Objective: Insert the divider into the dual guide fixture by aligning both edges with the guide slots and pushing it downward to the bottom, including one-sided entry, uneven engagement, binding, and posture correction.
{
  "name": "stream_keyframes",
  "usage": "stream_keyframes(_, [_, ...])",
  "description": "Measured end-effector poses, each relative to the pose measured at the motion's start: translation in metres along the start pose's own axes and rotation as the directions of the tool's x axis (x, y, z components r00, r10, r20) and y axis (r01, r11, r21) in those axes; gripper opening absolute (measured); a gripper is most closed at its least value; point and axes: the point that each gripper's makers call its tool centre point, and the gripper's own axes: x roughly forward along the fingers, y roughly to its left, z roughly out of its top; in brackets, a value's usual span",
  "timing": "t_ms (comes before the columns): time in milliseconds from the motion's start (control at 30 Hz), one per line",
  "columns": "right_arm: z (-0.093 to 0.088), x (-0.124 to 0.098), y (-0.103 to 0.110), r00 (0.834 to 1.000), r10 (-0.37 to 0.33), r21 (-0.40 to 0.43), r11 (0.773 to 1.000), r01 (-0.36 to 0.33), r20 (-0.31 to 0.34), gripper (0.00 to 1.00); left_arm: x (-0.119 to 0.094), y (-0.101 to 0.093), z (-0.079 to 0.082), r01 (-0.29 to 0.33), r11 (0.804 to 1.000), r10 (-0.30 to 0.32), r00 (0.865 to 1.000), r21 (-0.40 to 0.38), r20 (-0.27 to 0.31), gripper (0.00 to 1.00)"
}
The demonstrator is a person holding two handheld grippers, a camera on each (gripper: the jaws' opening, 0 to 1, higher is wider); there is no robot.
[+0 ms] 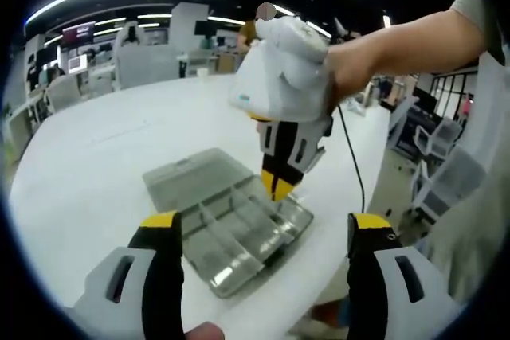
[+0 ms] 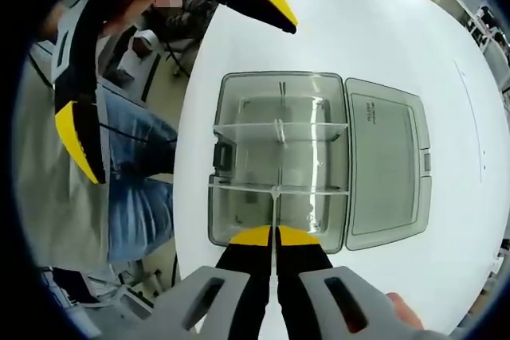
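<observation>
A clear plastic compartment box [image 2: 239,101] lies on the white table with its lid [image 2: 382,165] folded open beside it. Two cross walls split the tray. My right gripper [image 2: 276,236] is shut on a thin clear divider [image 2: 275,206], which stands edge-on over the tray's near compartment. In the left gripper view, the right gripper [image 1: 276,189] points straight down into the box [image 1: 219,264], held by a hand. My left gripper [image 1: 267,224] hangs open in front of the box, holding nothing. It also arches open above the tray's outer side in the right gripper view [image 2: 171,69].
The round white table [image 1: 96,141] ends close to the box, and the person's legs in jeans [image 2: 135,189] are just past that edge. A cable [image 1: 355,157] trails from the right gripper. Office chairs [image 1: 446,181] stand off to the right, and desks stand behind.
</observation>
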Motion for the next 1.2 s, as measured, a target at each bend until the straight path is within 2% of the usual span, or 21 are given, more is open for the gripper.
stream_keyframes(767, [-0.002,0.015,-0.002,1.000,0.000,0.030,1.000,0.001,-0.010,0.00,-0.004,0.003,-0.002,-0.010,1.000,0.010,1.000,-0.002,-0.001,0.84])
stream_keyframes(1200, [-0.001,0.015,-0.002,1.000,-0.010,0.041,0.999,0.010,-0.012,0.00,-0.004,0.002,-0.001,-0.009,1.000,0.009,1.000,0.003,-0.002,0.84])
